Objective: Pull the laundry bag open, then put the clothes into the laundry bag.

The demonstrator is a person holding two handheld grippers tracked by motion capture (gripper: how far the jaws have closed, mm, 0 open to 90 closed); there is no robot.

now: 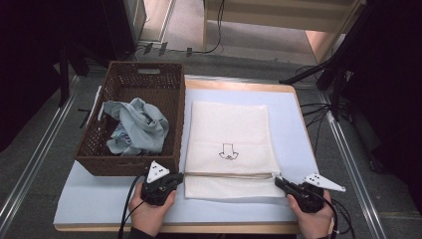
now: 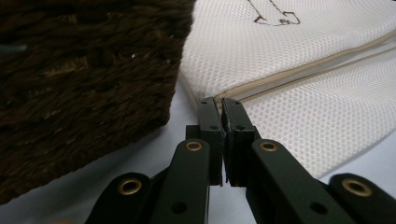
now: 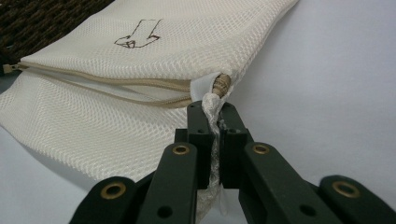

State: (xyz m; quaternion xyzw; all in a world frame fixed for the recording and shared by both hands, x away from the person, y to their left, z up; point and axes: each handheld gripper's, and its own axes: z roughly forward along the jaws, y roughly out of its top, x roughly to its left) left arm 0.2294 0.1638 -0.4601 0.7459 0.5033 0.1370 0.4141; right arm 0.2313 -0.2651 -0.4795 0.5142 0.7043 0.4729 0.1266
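A white mesh laundry bag lies flat on the pale blue desk, its left edge just beside the right wall of a dark wicker basket and its right edge well short of the desk's right edge, where a broad bare strip runs. A beige zipper crosses the bag near its front end, and a small drawn arrow sits above it. The left tongs meet the bag at the left end of the zipper, close to the basket's front corner; in the left gripper view they are pressed together at the zipper's end, though whether they pinch fabric cannot be told. The right tongs sit at the bag's right front corner; in the right gripper view they pinch a bunched fold of mesh just below the zipper's end. A crumpled light blue cloth rests inside the basket. Bare desk lies in front of the bag, between the two hands.
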